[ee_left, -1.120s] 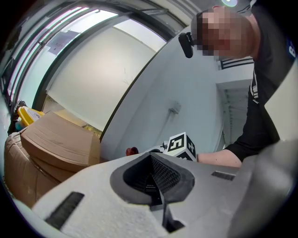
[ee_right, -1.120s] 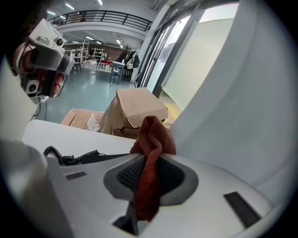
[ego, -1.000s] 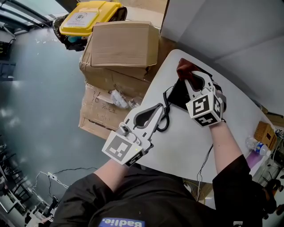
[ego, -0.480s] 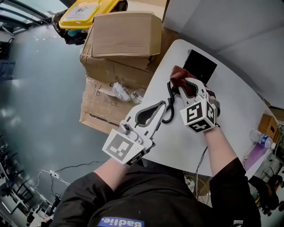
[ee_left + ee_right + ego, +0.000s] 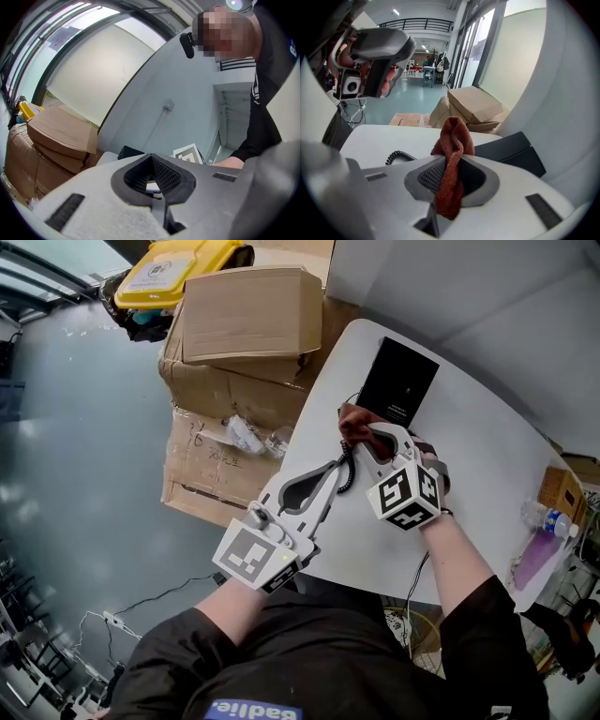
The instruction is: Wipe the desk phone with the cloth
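Observation:
On the white table [image 5: 469, 465] lies the desk phone [image 5: 398, 382], seen as a flat black slab near the far edge. Its coiled cord [image 5: 346, 472] runs along the table's left edge. My right gripper [image 5: 364, 430] is shut on a rust-red cloth [image 5: 351, 421], just on the near side of the phone; the cloth bunches up past the jaws. In the right gripper view the cloth [image 5: 453, 136] hangs between the pads, with the phone [image 5: 506, 146] behind. My left gripper [image 5: 333, 468] is shut on nothing, beside the cord; its closed tips [image 5: 152, 159] point over the table.
Stacked cardboard boxes [image 5: 248, 324] stand against the table's left side, with a yellow-lidded bin [image 5: 173, 268] beyond. At the table's right end are a small carton [image 5: 561, 493], a water bottle [image 5: 548, 519] and a purple sheet [image 5: 532, 561]. A thin cable [image 5: 417, 577] hangs off the near edge.
My right gripper has drawn the cloth back off the phone toward me and to the left, leaving the phone's black top uncovered. The left gripper has hardly moved.

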`<state>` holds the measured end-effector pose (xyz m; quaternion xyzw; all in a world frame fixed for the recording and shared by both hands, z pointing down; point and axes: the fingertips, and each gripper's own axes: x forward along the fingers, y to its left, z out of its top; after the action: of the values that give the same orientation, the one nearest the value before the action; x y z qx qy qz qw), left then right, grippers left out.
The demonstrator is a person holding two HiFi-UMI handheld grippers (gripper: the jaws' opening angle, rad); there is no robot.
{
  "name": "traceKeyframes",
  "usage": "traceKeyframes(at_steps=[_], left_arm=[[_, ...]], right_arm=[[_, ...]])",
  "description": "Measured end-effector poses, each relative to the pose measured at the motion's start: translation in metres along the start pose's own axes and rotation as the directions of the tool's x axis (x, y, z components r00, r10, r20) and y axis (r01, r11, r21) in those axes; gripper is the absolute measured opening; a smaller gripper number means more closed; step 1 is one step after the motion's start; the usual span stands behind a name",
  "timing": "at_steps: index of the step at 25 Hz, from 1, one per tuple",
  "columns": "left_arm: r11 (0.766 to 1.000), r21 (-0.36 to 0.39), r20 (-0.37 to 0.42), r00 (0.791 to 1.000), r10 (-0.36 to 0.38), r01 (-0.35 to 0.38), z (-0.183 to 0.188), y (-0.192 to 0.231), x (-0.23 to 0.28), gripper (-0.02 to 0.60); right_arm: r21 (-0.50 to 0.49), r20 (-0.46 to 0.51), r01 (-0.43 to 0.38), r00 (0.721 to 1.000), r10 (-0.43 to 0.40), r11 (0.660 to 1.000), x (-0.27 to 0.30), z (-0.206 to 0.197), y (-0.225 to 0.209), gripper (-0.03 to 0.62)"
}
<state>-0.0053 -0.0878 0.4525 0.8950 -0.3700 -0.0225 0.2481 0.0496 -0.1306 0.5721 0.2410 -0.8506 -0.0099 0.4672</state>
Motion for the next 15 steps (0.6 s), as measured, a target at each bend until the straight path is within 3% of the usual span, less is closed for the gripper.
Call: traceKeyframes(at_steps=[8,15], left_arm=[[0.998,0.003,0.028,0.998,-0.061,0.061,0.014,-0.027,0.025,0.012],[0.999,0.005,0.031,0.998,-0.045,0.045,0.028,-0.031,0.035,0.012]], right_arm=[[-0.041,0.005,0.163,0.987,-0.163,0.986,-0.05,0.003,-0.099,0.08],[-0.105,-0.032,0.215,0.975,-0.219,0.971,-0.052,-0.009,-0.157,0.08]])
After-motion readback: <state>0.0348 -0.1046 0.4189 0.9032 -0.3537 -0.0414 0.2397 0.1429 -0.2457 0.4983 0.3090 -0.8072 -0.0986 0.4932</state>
